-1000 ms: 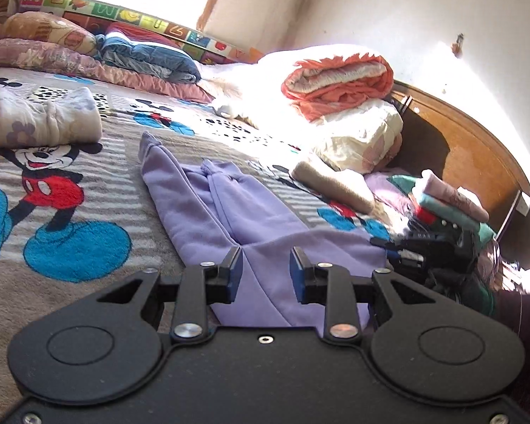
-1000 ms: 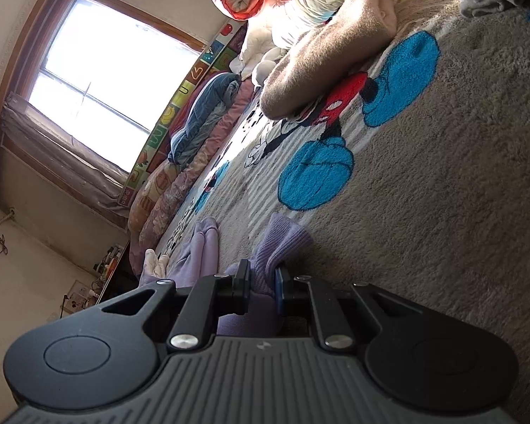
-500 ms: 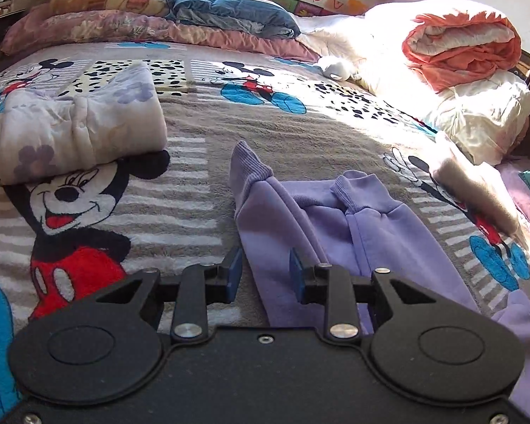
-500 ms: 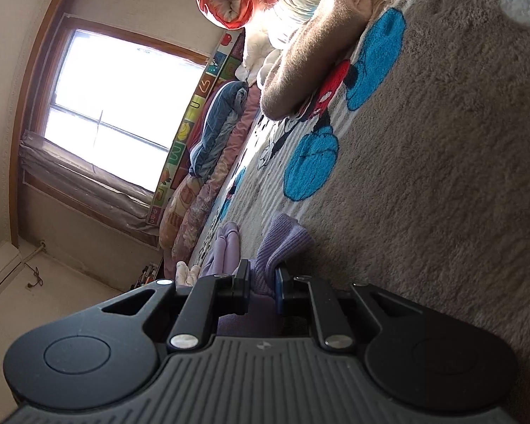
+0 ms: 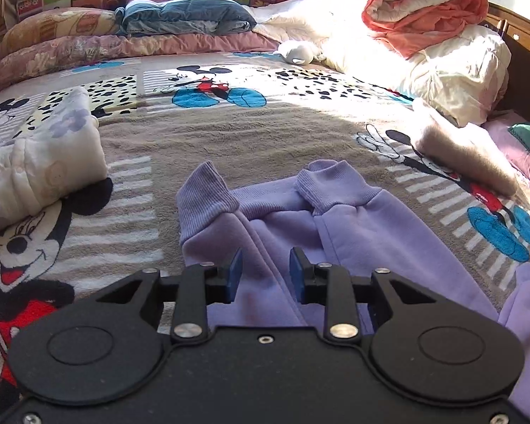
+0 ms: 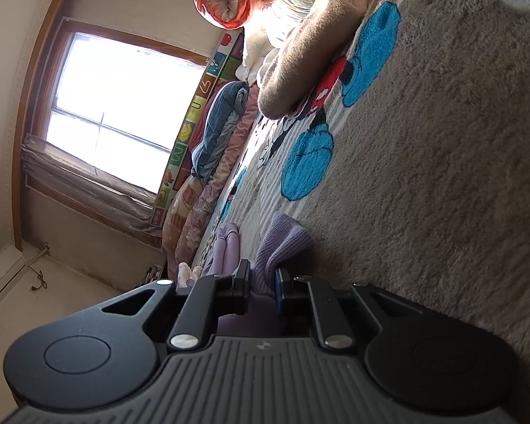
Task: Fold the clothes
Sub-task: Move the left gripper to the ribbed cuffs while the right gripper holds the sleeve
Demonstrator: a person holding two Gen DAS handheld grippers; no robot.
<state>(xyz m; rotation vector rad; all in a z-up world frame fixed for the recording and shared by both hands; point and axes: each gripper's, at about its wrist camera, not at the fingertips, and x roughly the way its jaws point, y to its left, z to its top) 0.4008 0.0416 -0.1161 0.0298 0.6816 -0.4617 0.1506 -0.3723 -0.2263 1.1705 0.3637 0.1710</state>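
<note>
A lilac sweatshirt [image 5: 335,233] lies flat on the Mickey Mouse blanket [image 5: 229,134], two ribbed cuffs pointing away from me. My left gripper [image 5: 265,275] is open and hovers just above the lilac fabric, behind the left cuff [image 5: 203,194]. My right gripper [image 6: 263,282] is shut on a ribbed lilac cuff [image 6: 282,243] of the same garment, held low over the blanket [image 6: 424,141]. More of the lilac cloth [image 6: 224,247] shows beyond it.
A folded white floral garment [image 5: 42,162] lies at left. Pillows and a blue folded quilt [image 5: 183,17] line the far edge. An orange and cream bedding pile [image 5: 434,28] and a beige roll [image 5: 466,152] sit at right. A window [image 6: 123,106] shows in the right wrist view.
My left gripper has swung left and forward along the sweatshirt toward its cuffs, staying open. My right gripper kept its hold on the cuff and tilted slightly.
</note>
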